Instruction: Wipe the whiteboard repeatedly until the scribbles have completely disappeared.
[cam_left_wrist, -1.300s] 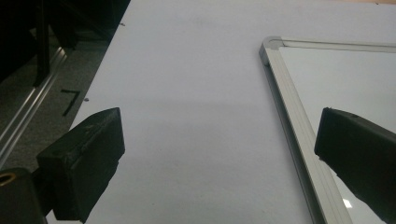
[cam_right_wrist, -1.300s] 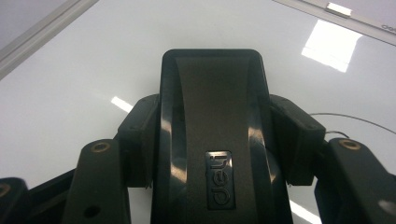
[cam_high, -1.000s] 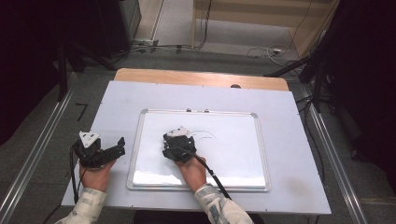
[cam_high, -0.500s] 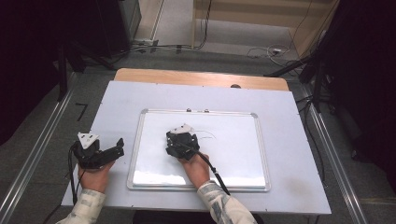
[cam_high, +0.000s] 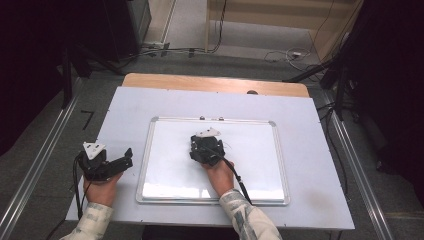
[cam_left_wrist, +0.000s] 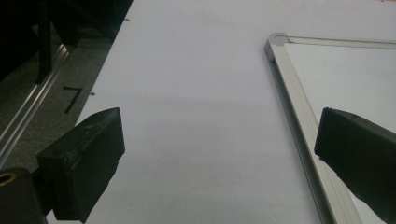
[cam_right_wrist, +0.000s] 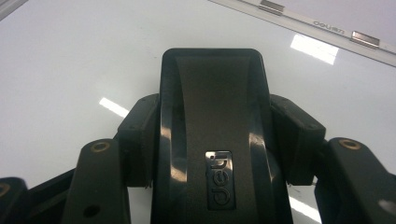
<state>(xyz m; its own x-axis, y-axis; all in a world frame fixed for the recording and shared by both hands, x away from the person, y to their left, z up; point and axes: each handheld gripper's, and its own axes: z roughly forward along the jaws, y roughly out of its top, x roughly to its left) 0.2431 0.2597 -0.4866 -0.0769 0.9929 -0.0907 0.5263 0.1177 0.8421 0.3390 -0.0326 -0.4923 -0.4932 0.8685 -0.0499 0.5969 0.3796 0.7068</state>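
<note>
Since the earlier frame your right tool (cam_high: 206, 148) has slid rightward across the whiteboard (cam_high: 260, 150), clamped on a black eraser (cam_right_wrist: 210, 135) pressed flat near the board's middle. Your left tool (cam_high: 107, 165), jaws apart, rests on the bench (cam_high: 310, 115) beside the frame. Judge the eraser light, rigid, glossy-slippery: hold its flanks.

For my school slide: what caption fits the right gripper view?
The right gripper shut on a black whiteboard eraser over the shiny whiteboard.
</note>
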